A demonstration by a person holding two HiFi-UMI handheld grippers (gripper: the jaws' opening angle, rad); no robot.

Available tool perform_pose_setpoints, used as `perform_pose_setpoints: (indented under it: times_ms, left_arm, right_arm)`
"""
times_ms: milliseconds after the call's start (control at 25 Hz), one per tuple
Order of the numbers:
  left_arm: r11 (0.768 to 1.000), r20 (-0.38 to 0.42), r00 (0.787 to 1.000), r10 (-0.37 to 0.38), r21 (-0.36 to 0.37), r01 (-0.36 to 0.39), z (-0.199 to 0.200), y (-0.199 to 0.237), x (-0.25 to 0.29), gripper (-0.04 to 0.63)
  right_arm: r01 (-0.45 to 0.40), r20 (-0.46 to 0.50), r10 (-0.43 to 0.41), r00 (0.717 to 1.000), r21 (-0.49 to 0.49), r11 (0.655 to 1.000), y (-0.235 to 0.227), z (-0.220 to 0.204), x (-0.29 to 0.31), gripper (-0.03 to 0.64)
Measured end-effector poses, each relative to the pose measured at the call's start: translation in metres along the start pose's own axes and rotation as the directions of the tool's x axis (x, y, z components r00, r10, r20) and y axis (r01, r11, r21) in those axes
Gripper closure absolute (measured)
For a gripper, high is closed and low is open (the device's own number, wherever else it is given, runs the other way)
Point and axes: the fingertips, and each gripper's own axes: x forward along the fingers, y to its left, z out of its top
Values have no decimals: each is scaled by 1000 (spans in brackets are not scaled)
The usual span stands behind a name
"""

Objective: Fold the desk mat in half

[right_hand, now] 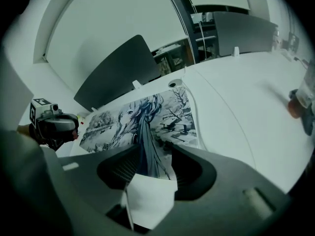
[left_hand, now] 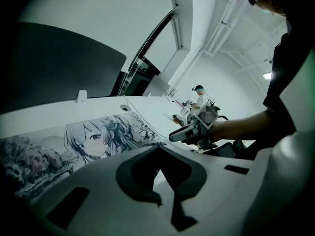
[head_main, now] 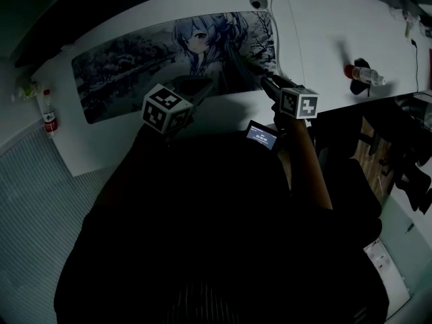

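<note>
The desk mat (head_main: 135, 66), printed with a blue-haired anime girl and snowy trees, lies flat and unfolded on the white table (head_main: 317, 32); it also shows in the gripper views (left_hand: 88, 141) (right_hand: 147, 112). My left gripper (head_main: 202, 83) hangs over the mat's near edge around its middle; its jaw tips (left_hand: 158, 149) meet with nothing between them. My right gripper (head_main: 260, 78) sits at the mat's near right corner. Its jaws (right_hand: 152, 156) stand apart, with the mat's edge and bare table showing between them and the pads not touching it.
A red-labelled bottle (head_main: 48, 117) stands at the table's left edge. Another bottle (head_main: 361, 74) lies on the table to the right. A round puck (head_main: 258, 2) with a white cable sits behind the mat. Dark partition panels (right_hand: 118, 68) line the far side. A person (left_hand: 199, 100) stands far off.
</note>
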Motion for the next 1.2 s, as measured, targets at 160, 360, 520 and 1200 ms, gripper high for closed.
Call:
perform_pose_setpoints:
  times_ms: [160, 360, 520, 1200]
  left_arm:
    - [999, -6, 1000, 10, -41, -10, -10, 7, -2, 588]
    - [998, -10, 1000, 12, -62, -13, -16, 13, -8, 588]
    - [996, -5, 1000, 21, -82, -22, -17, 19, -11, 588]
    - [997, -36, 999, 14, -77, -17, -17, 18, -9, 588]
  right_arm:
    - [36, -50, -35, 998, 30, 999, -14, -11, 10, 419]
    - [127, -94, -123, 988, 34, 991, -36, -24, 16, 388]
    - [170, -132, -168, 977, 2, 985, -48, -33, 24, 360]
    - [186, -233, -210, 949, -123, 975, -62, -49, 41, 553]
